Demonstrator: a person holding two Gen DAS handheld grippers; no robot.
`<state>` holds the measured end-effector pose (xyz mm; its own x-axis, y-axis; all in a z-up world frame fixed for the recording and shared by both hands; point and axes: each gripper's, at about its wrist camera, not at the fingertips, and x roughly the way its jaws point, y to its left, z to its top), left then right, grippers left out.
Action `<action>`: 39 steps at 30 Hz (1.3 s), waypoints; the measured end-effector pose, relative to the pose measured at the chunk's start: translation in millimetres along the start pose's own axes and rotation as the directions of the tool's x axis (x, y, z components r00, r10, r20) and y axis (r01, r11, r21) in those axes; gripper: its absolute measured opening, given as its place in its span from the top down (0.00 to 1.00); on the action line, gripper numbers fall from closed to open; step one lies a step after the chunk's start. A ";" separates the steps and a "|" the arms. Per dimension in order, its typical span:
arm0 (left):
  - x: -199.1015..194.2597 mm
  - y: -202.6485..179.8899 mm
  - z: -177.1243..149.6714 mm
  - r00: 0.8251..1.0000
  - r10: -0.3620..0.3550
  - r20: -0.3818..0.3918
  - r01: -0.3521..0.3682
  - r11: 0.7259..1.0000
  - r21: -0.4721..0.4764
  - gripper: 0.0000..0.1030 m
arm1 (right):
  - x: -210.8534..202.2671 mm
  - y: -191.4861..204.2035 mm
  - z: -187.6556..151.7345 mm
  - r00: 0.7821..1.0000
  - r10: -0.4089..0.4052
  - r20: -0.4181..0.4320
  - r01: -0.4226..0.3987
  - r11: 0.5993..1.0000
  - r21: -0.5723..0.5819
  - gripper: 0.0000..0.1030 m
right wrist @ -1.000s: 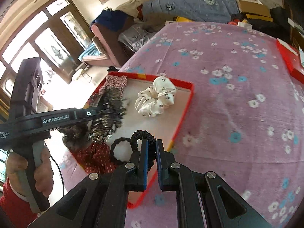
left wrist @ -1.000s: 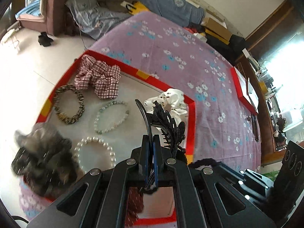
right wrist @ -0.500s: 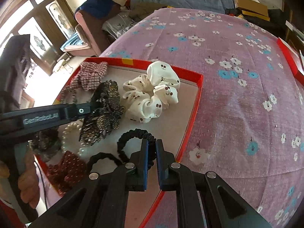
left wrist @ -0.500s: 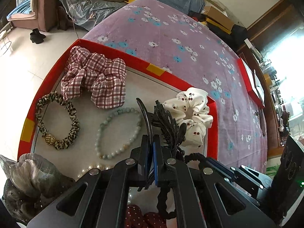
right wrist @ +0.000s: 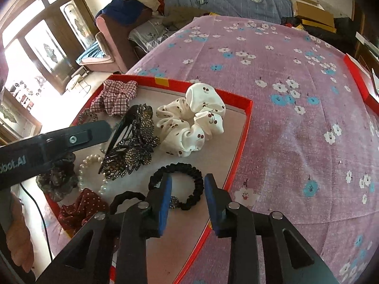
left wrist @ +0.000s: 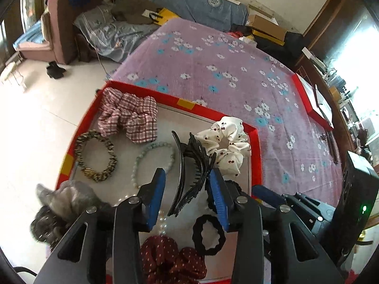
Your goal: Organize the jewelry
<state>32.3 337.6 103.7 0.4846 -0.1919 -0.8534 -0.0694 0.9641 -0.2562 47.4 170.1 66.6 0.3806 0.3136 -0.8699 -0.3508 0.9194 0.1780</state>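
Note:
A black claw clip (left wrist: 189, 170) with a rhinestone butterfly (right wrist: 132, 146) lies in the red-rimmed tray (left wrist: 165, 97). My left gripper (left wrist: 187, 174) straddles it, jaws opening, and neither pad presses on it. A black ruffled hair tie (right wrist: 180, 184) with a bead rests on the tray floor near the right rim (right wrist: 244, 130). My right gripper (right wrist: 187, 179) hangs over it, jaws opening, pads clear of it. The white cherry scrunchie (left wrist: 225, 142) sits just beyond the clip.
Also in the tray: plaid scrunchie (left wrist: 128, 116), leopard hair tie (left wrist: 96, 156), green bead bracelet (left wrist: 151, 158), pearl bracelet (right wrist: 92, 165), small black tie (left wrist: 208, 234), dark red dotted scrunchie (left wrist: 170, 260), grey scrunchie (left wrist: 64, 203). The floral purple cloth (right wrist: 296, 118) spreads right. Another red box (left wrist: 310, 104) lies beyond.
Both grippers were shut and now stand open. The left one has let go of the claw clip, the right one of the black ruffled hair tie, both now in the tray.

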 end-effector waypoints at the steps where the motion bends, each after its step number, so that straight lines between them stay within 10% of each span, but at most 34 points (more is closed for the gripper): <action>1: -3.8 -0.7 -1.4 1.000 0.010 0.008 -0.011 1.000 0.004 0.60 | -2.1 -0.7 -0.2 1.000 0.005 0.004 -0.005 1.000 0.002 0.70; 9: -46.2 -10.8 -15.2 0.985 0.133 0.111 -0.134 0.991 0.000 0.48 | -30.3 -6.9 -10.9 0.999 0.022 0.039 -0.023 0.999 0.025 0.70; 15: -78.6 -24.2 -34.8 0.941 0.269 0.207 -0.273 0.962 -0.007 0.45 | -52.3 -19.4 -29.2 0.999 0.007 0.034 -0.010 0.998 0.068 0.69; 22: -135.2 -50.0 -73.2 0.808 0.439 0.393 -0.447 0.891 -0.077 0.30 | -95.4 -27.0 -57.9 0.997 -0.024 0.079 0.019 0.998 0.063 0.55; 26: -176.0 -65.5 -101.5 0.721 0.502 0.477 -0.498 0.855 -0.146 0.04 | -118.5 -27.3 -75.1 0.995 -0.033 0.095 0.030 0.999 0.034 0.48; 32: -208.6 -81.3 -129.5 0.650 0.566 0.506 -0.549 0.811 -0.202 0.00 | -135.4 -21.8 -99.5 0.998 -0.014 0.066 0.013 1.000 0.007 0.46; 35: -213.3 -84.6 -137.2 0.650 0.550 0.524 -0.545 0.818 -0.184 0.00 | -140.9 -18.7 -108.7 0.998 -0.030 0.059 0.029 1.000 0.007 0.45; 39: -205.0 -79.2 -139.2 0.739 0.491 0.460 -0.503 0.858 -0.108 0.00 | -149.0 -10.3 -119.1 0.994 -0.083 0.073 0.082 0.997 0.014 0.40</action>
<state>-182.9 275.1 235.7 0.7257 0.4162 -0.5479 -0.3975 0.9036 0.1600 -107.7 85.6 139.6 0.4698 0.2530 -0.8457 -0.3067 0.9452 0.1124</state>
